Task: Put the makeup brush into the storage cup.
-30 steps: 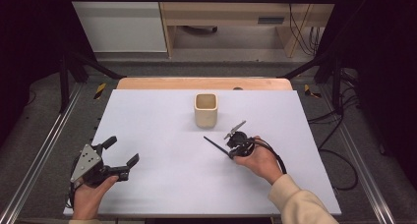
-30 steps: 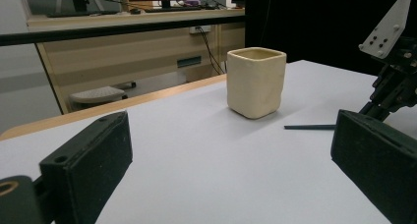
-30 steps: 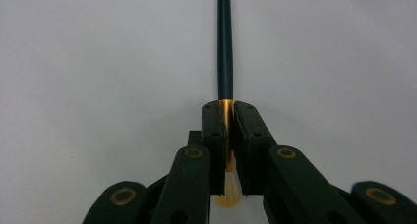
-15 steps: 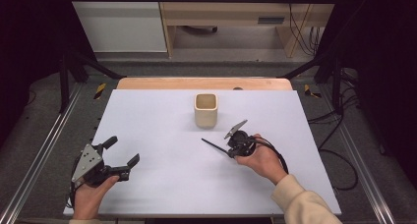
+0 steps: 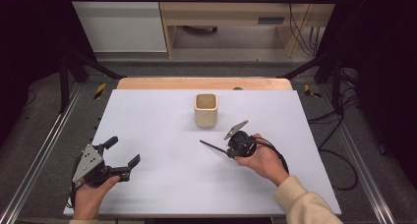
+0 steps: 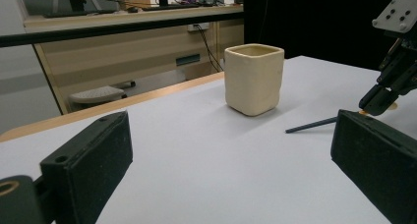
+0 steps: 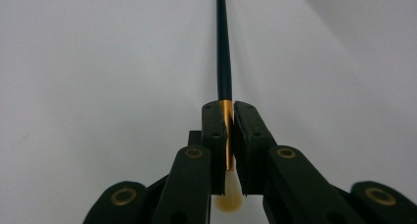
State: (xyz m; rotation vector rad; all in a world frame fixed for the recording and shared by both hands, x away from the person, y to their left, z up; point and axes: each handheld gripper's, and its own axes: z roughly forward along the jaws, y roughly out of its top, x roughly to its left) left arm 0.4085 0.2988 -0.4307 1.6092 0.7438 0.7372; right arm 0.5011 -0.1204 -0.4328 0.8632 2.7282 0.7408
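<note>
Light, stiff and slim, the paintbrush (image 7: 224,52) lies low over the bench (image 5: 162,111) at five o'clock of the cup (image 5: 205,109), the right gripper (image 7: 227,135) jaws pinching its gold ferrule (soft bristles behind), the left gripper (image 5: 120,157) jaws spread.

one cream cup (image 5: 205,110), one paintbrush (image 5: 212,147), two grippers, left (image 5: 121,165) and right (image 5: 227,151)

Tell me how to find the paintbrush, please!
Look at the white table and find the cream cup near its far middle. Just in front of it and a bit right, the right tool is shut on the paintbrush: a thin dark stick with a gold band and pale bristles.
</note>
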